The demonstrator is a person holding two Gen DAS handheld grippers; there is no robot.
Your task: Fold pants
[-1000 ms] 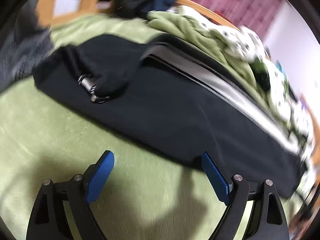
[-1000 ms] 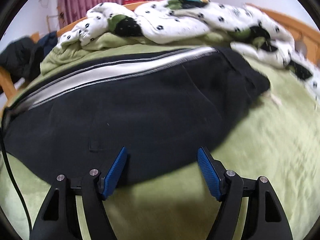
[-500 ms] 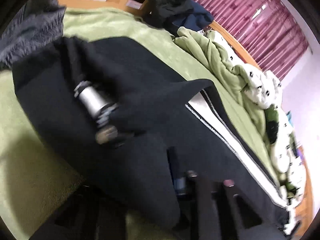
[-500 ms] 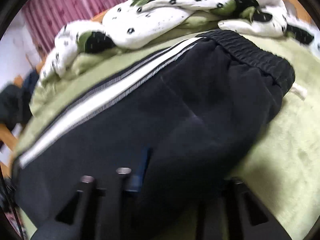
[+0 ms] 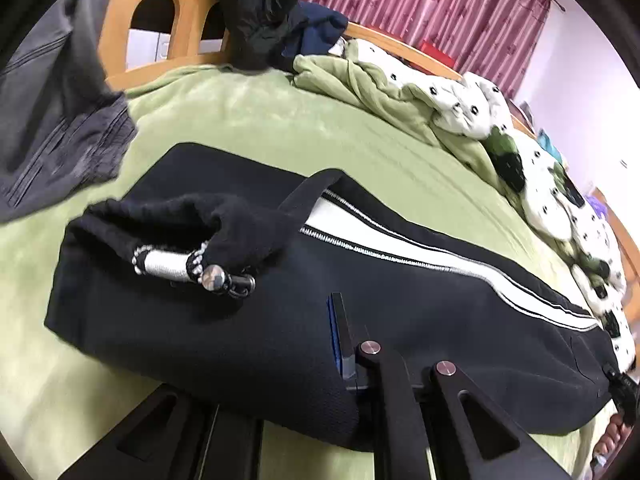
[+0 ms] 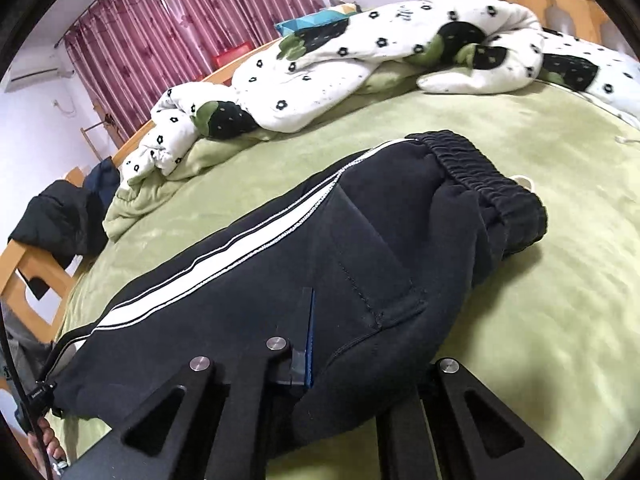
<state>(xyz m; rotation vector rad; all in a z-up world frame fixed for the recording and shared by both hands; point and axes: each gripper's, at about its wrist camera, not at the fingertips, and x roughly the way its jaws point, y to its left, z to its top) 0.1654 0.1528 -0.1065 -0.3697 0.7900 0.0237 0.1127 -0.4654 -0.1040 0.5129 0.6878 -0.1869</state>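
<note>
Black pants (image 5: 400, 300) with a white side stripe (image 5: 440, 256) lie lengthwise on a green blanket (image 5: 280, 120). My left gripper (image 5: 334, 320) is shut on the near edge of the pants near the cuff end, and the cloth is lifted over its fingers. A silver beaded tube with a clasp (image 5: 180, 266) rests on the bunched cuff. In the right wrist view the same pants (image 6: 360, 264) end in an elastic waistband (image 6: 488, 180), and my right gripper (image 6: 310, 320) is shut on the near edge close to the pocket seam, with fabric draped over its right finger.
A white flower-print quilt (image 6: 360, 52) and a green cover (image 5: 380, 92) are heaped along the far side. Dark clothes (image 5: 260, 8) hang on the wooden bed frame (image 5: 172, 12). A grey garment (image 5: 52, 112) lies at the left. Red curtains (image 6: 180, 24) hang behind.
Both grippers went from open in front of the pants to shut on the near edge. The edge has since risen with them, and both views have tilted up.
</note>
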